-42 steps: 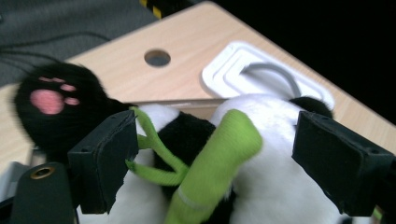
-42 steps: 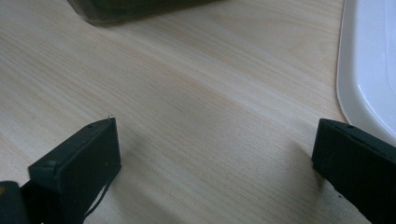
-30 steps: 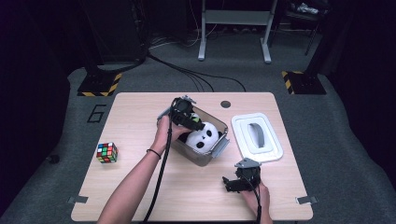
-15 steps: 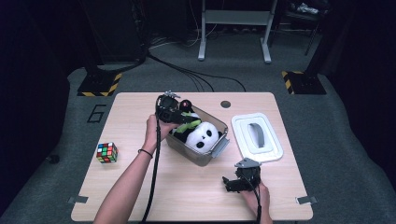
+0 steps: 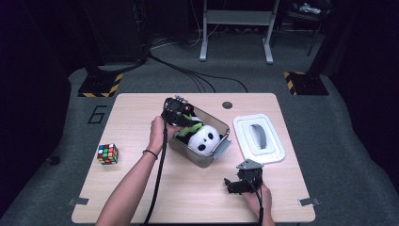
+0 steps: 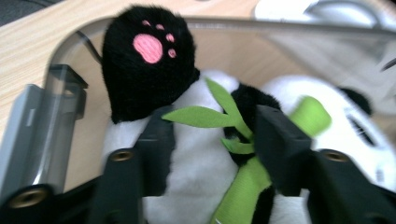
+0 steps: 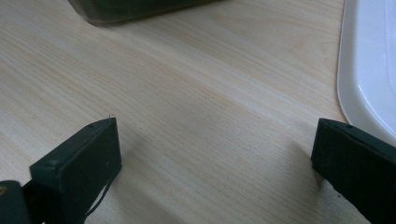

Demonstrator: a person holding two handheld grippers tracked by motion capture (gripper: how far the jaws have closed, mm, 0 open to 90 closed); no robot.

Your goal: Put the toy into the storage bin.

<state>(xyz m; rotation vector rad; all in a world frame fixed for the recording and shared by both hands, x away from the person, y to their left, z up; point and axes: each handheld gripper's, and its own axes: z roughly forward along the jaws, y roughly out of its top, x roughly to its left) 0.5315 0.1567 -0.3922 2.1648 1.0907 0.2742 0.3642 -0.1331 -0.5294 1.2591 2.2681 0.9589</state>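
Left gripper [image 6: 212, 140]: jaws have just been closing and now straddle the panda plush [image 6: 187, 154] at its belly, the left jaw on the white fur below the black paw with the pink pad, the right jaw against the green bamboo sprig [image 6: 233, 140]. They look to be touching the fur, but whether they actually squeeze it I cannot tell; the picture is soft there. The panda lies inside the clear plastic bin [image 5: 214, 155] at mid tabletop [image 5: 141, 188], head toward the white lid [image 5: 260, 139], which lies just right of the bin, handle side up. My read of the step: grasping the panda to lift it out of the bin. Next move needs the jaws closed enough to bite into the soft body, not just the sprig, then a straight lift clear of the bin wall and latch so nothing snags. Right gripper [image 7: 215, 154]: jaws wide apart, holding nothing, resting low over bare tabletop near the front edge, lid rim at its right. Rubik's cube [image 5: 107, 153] sits well apart at the left. Hard to make out: the panda's lower body and the bin floor, hidden under the plush; in the high view the left gripper covers the grip point, and the bin's far wall is lost in glare.
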